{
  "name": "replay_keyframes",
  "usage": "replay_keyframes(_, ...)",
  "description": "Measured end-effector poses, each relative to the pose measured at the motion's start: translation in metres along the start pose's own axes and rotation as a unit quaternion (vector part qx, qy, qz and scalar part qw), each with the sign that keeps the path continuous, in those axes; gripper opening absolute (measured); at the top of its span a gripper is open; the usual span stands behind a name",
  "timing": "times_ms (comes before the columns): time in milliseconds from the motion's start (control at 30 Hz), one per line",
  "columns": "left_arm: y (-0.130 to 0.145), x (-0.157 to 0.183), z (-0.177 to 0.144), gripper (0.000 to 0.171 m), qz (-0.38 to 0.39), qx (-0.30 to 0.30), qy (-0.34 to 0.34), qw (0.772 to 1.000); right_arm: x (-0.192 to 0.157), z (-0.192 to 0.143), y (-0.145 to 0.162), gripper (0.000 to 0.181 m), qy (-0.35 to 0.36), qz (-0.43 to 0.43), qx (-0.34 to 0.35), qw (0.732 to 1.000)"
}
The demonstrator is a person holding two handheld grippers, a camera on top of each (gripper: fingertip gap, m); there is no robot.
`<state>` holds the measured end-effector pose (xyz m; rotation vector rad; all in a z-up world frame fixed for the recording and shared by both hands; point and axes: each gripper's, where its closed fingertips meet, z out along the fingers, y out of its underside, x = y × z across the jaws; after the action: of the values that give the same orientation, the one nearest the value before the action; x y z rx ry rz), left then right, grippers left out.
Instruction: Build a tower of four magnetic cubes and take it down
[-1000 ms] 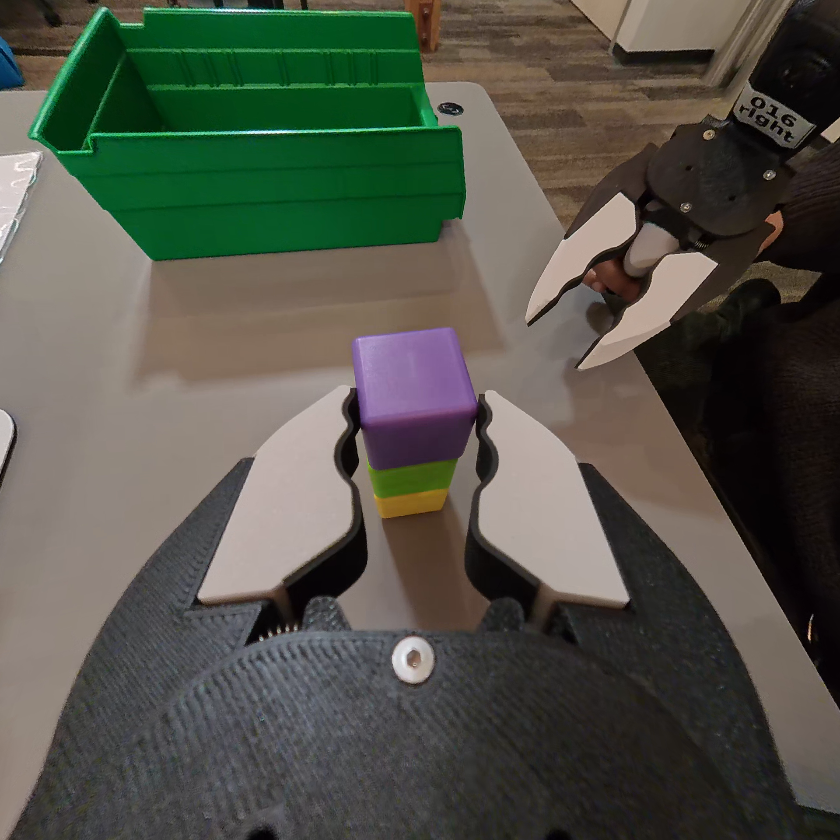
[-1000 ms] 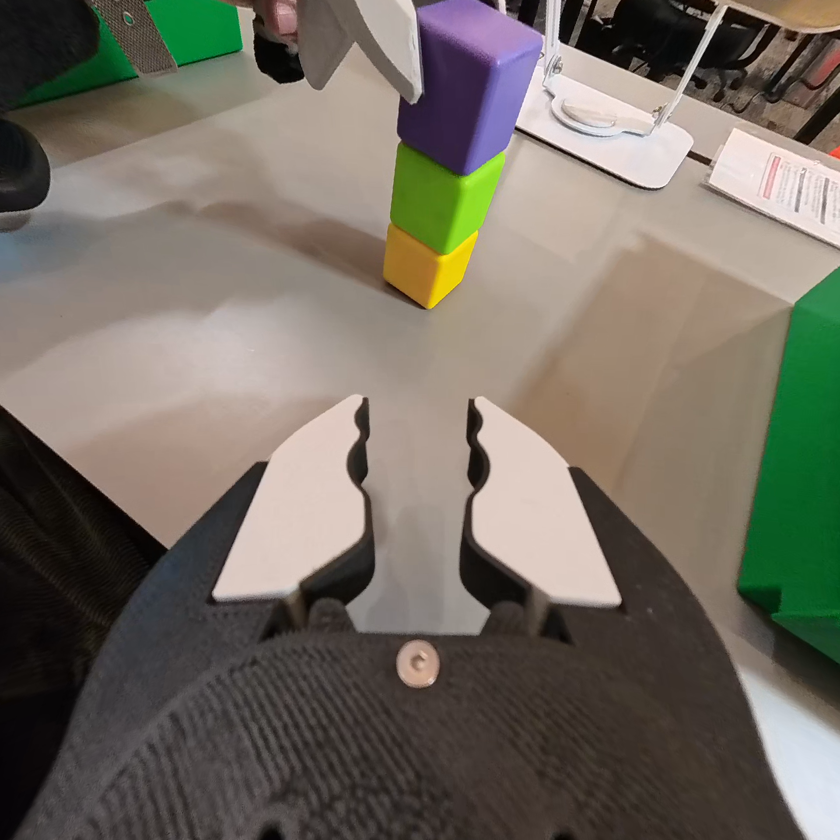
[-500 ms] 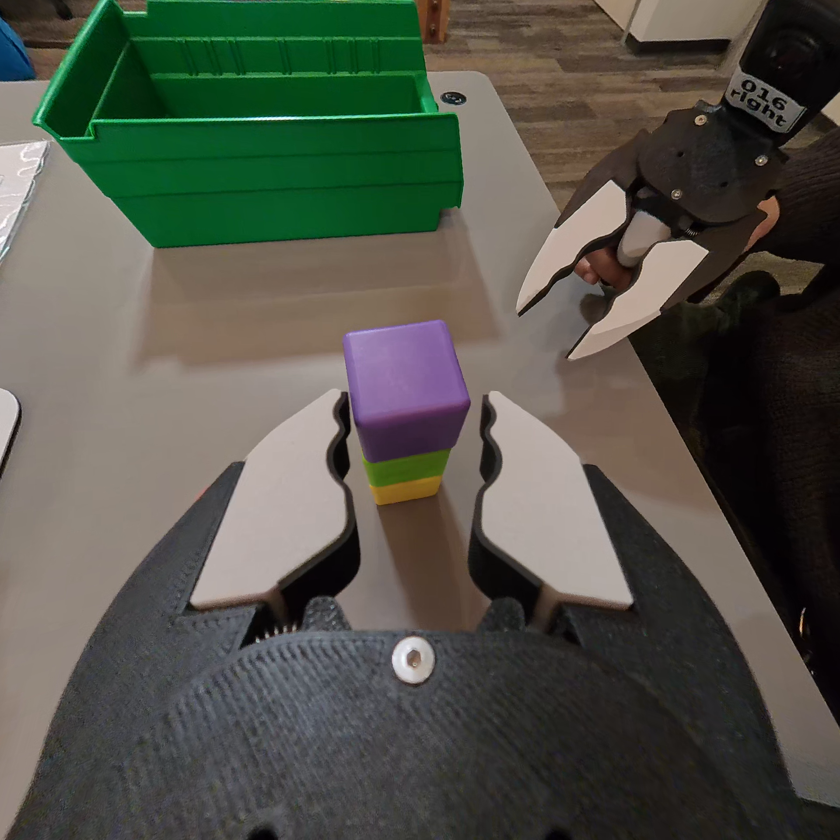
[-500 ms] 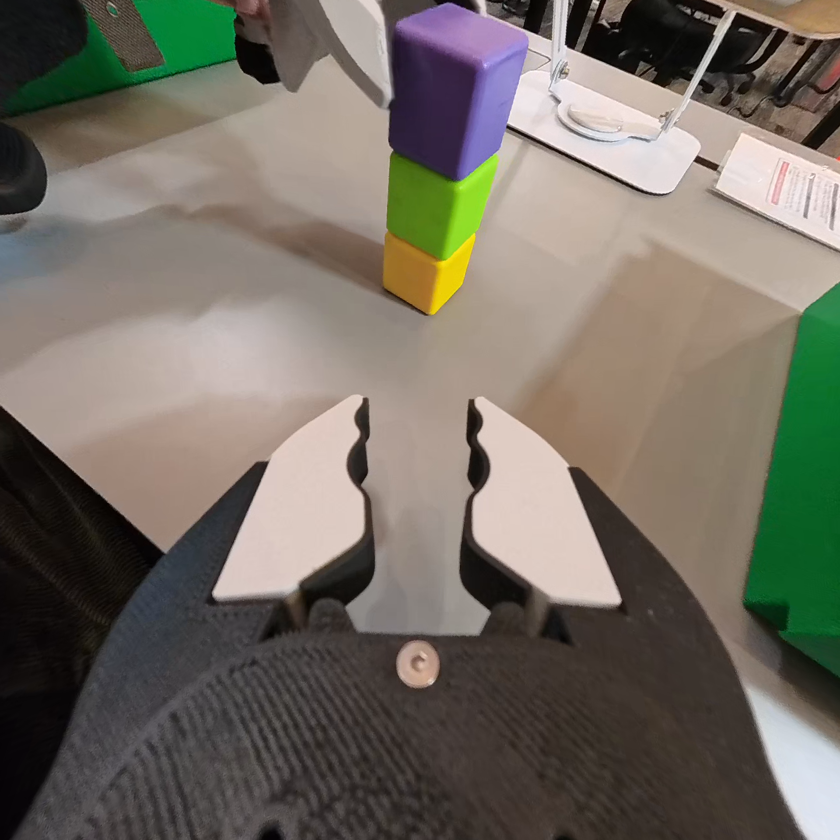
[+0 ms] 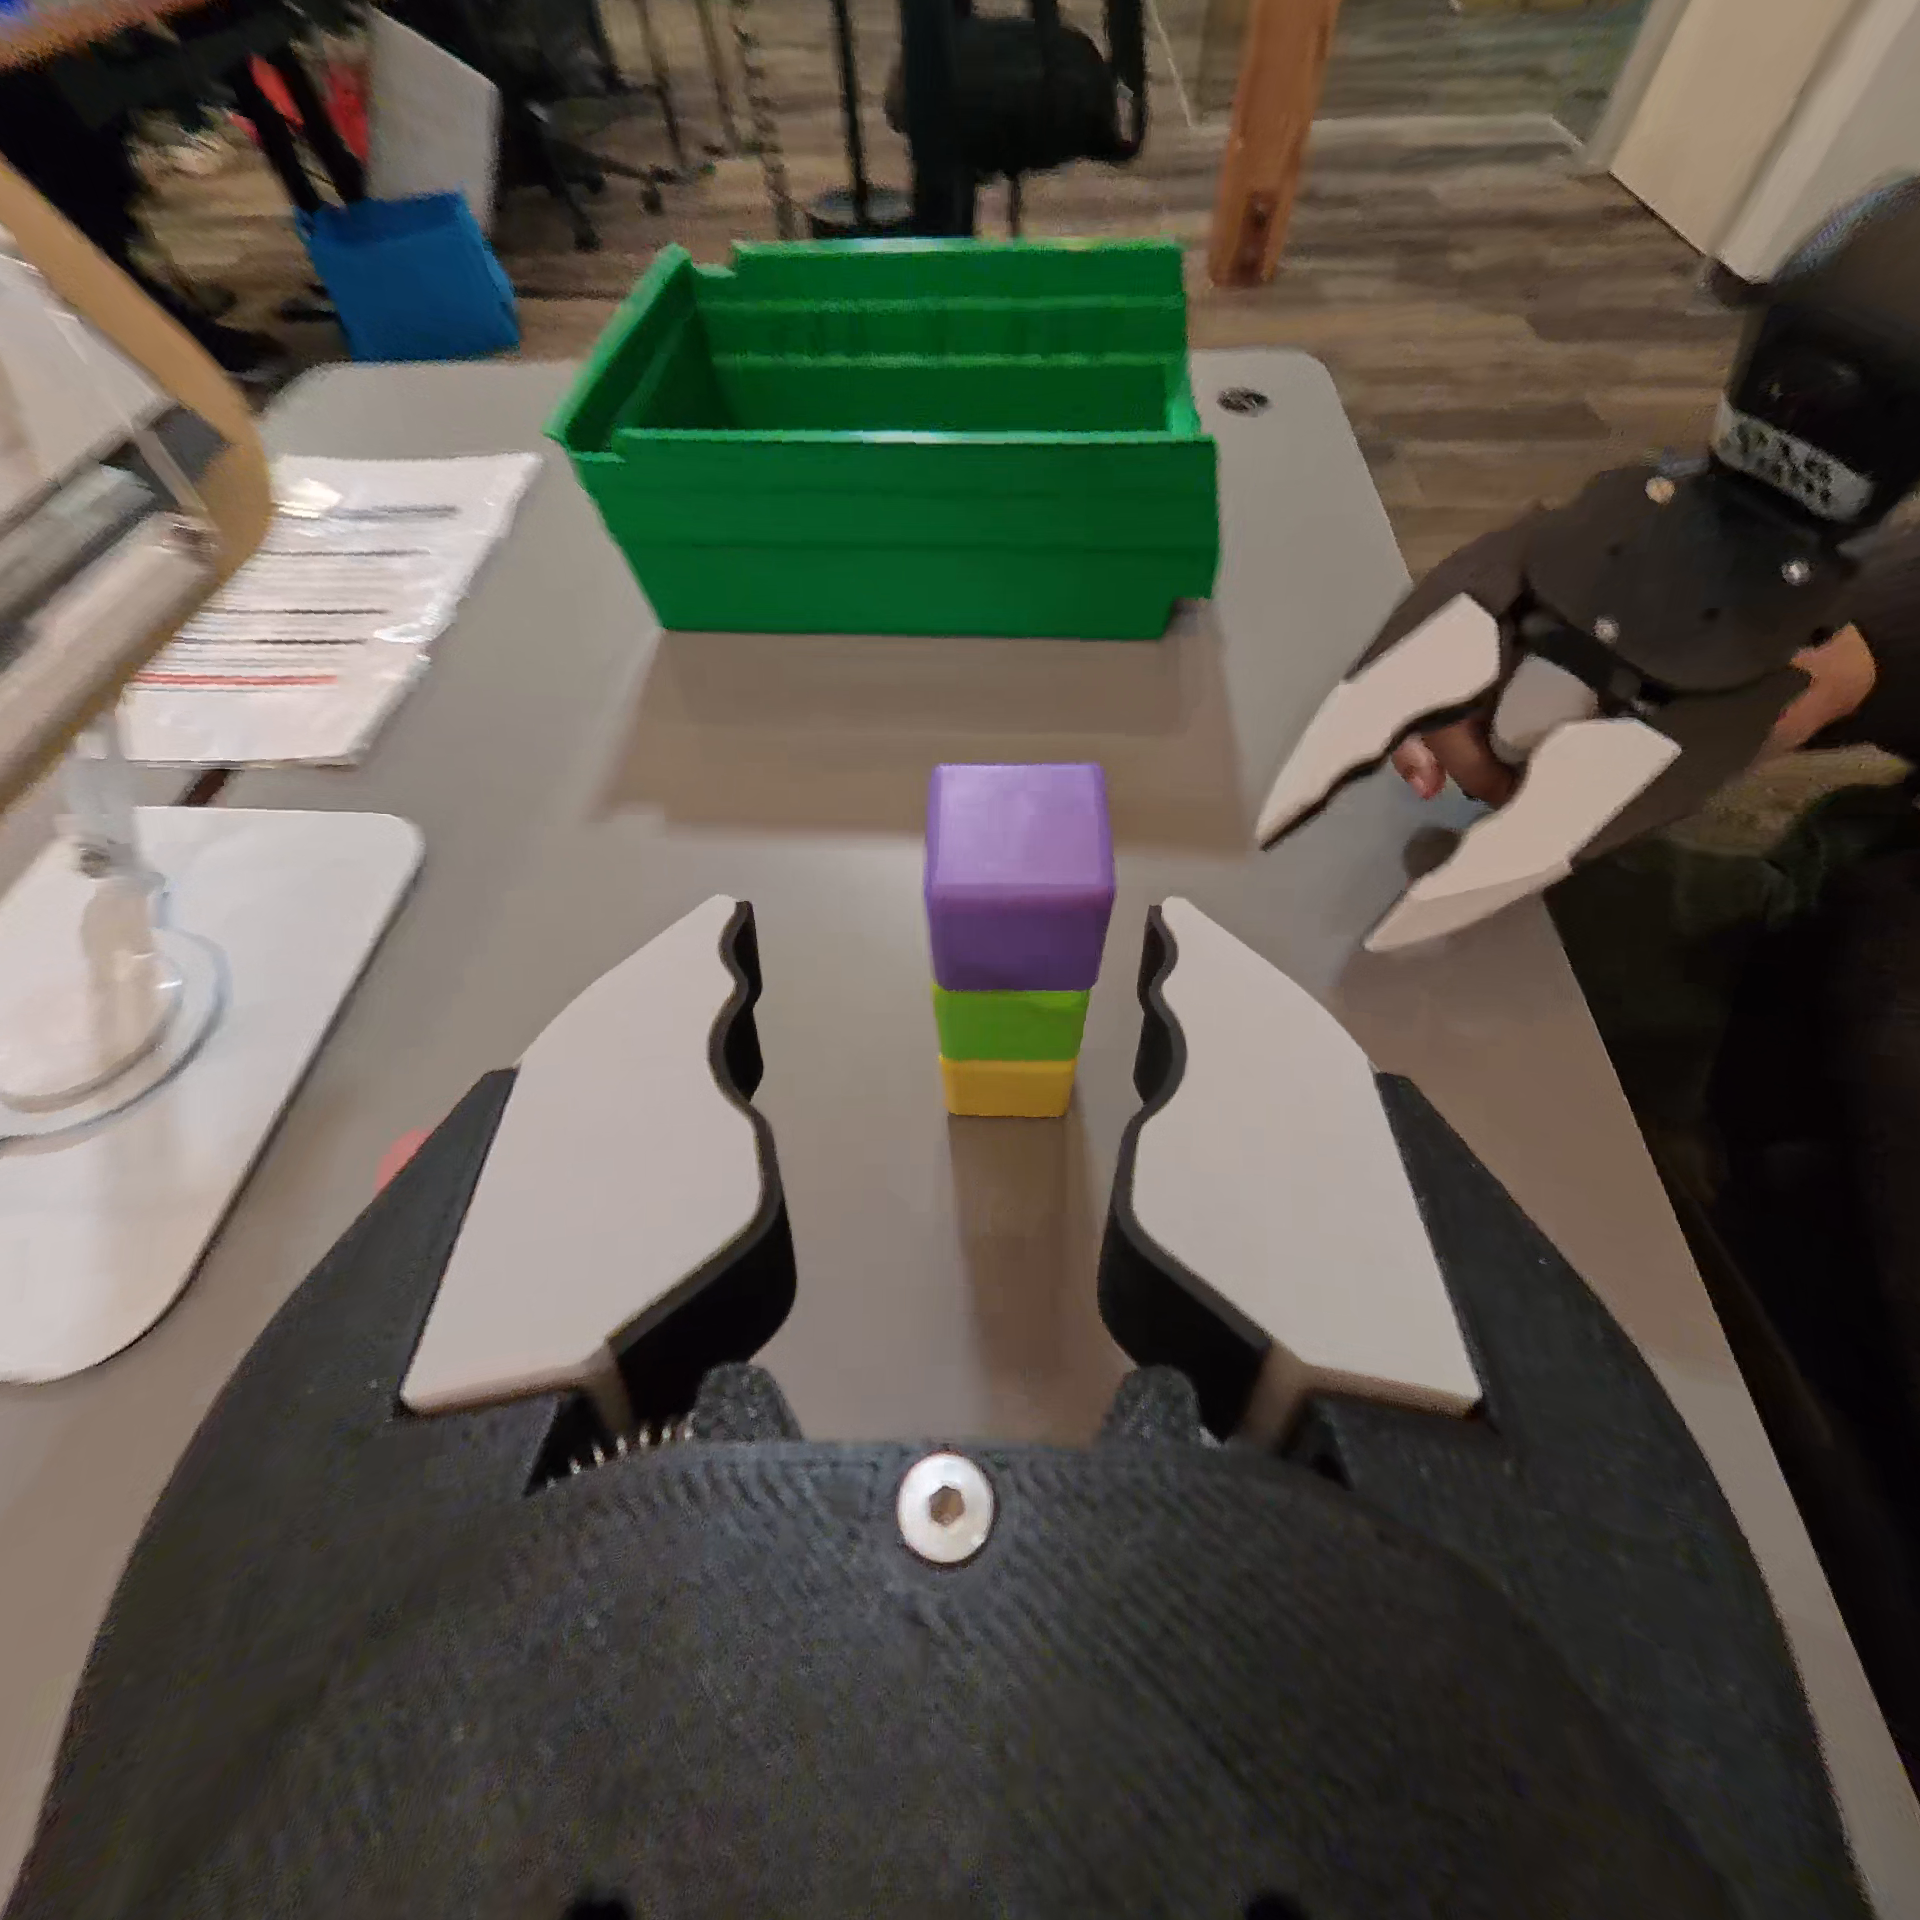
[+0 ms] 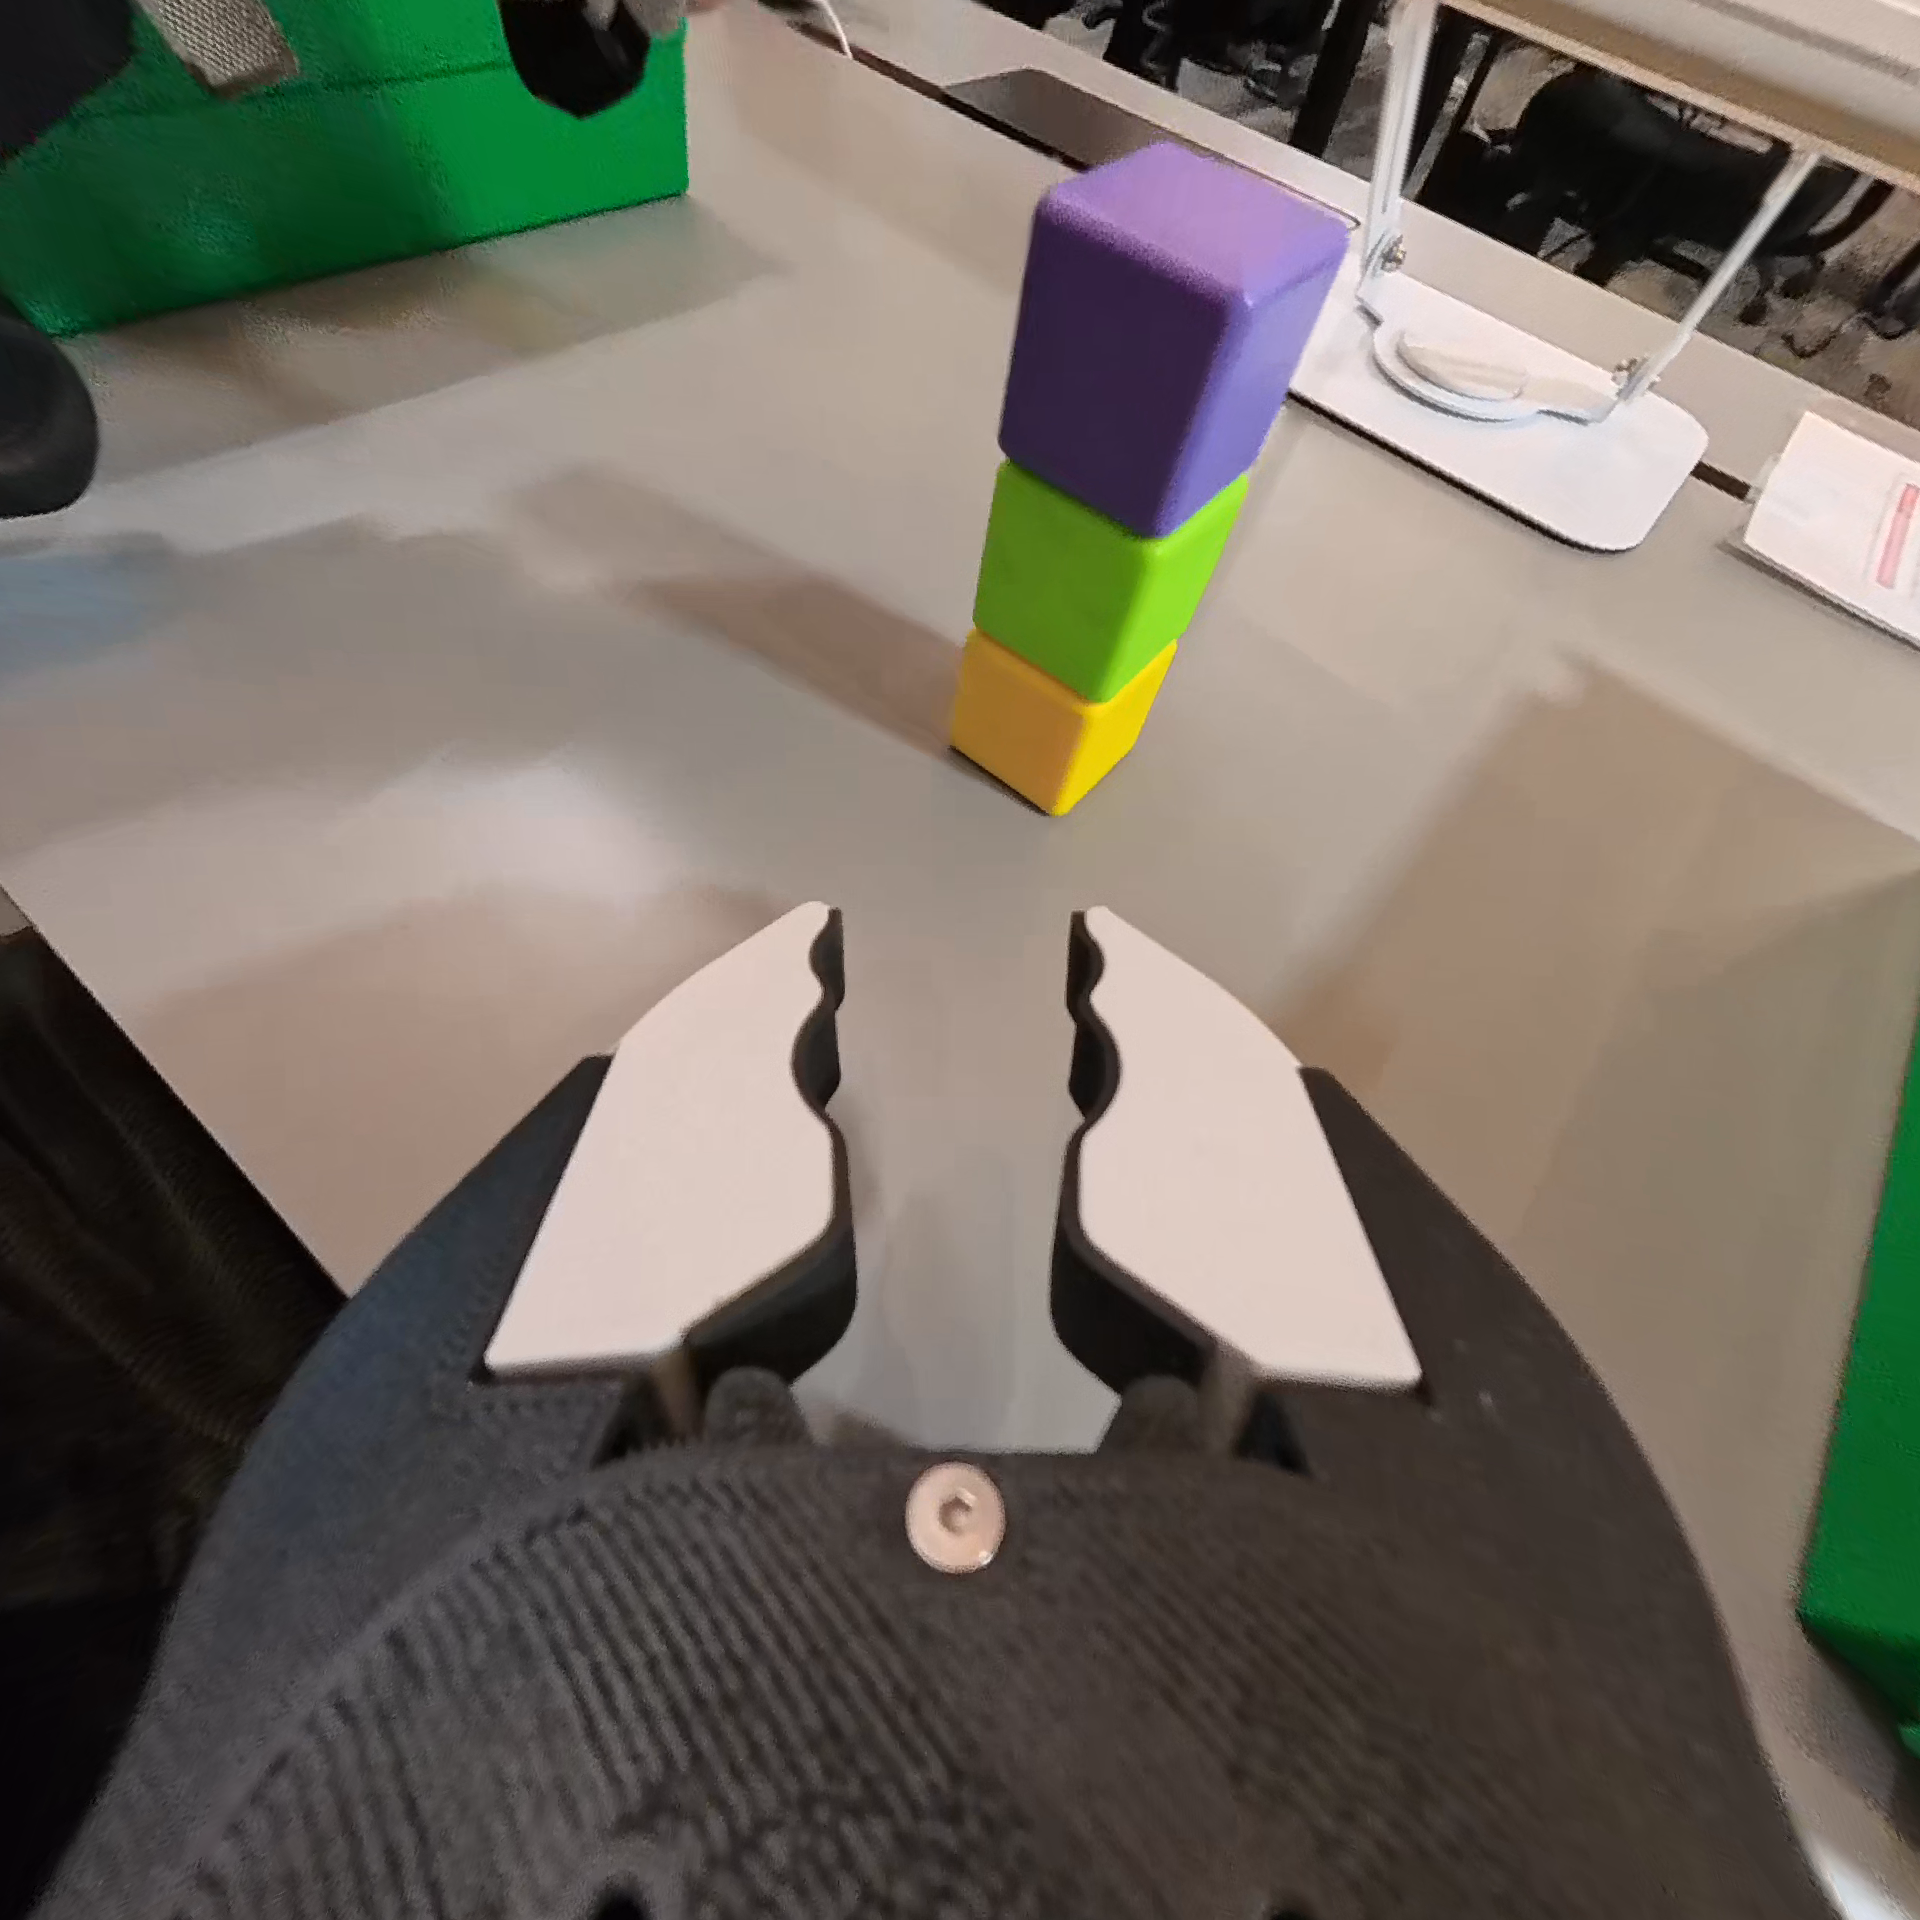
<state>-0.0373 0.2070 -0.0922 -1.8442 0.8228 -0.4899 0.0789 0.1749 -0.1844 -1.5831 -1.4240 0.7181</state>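
White, at the far left of the left wrist view, is a flat lamp base (image 5: 156,1091) with a laminated printed sheet (image 5: 312,603) behind it, both on the grey tabletop (image 5: 831,727). Further right, the left gripper (image 5: 945,925) hangs with its two grey-faced fingers spread wide, holding nothing. Between and just beyond its fingertips stands one tower of three plastic cubes with a vertical long axis: one purple cube (image 5: 1018,873) on top, one lime-green cube (image 5: 1010,1023) in the middle and one yellow cube (image 5: 1006,1086) touching the table. The fingers flank the tower without touching it. Behind the tower, well apart, sits one open green plastic bin (image 5: 904,561), its long side facing the camera. At the right table edge, the right gripper (image 5: 1340,883) points in toward the tower, its fingers parted and empty. In its own view, the right gripper (image 6: 951,925) is near the tower, which rises ahead of its tips.
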Motion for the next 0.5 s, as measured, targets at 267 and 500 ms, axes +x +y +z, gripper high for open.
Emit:
replay_keyframes(267,-0.008,-0.089,-0.116,0.071,-0.109,0.057,-0.318,0.94,-0.017,0.017,-0.013,0.042,-0.038,-0.023,0.007,0.999)
replay_keyframes(500,0.073,-0.134,-0.299,0.071,-0.237,0.08,-0.594,0.765,-0.032,0.027,-0.024,0.044,-0.066,-0.033,0.019,0.997)
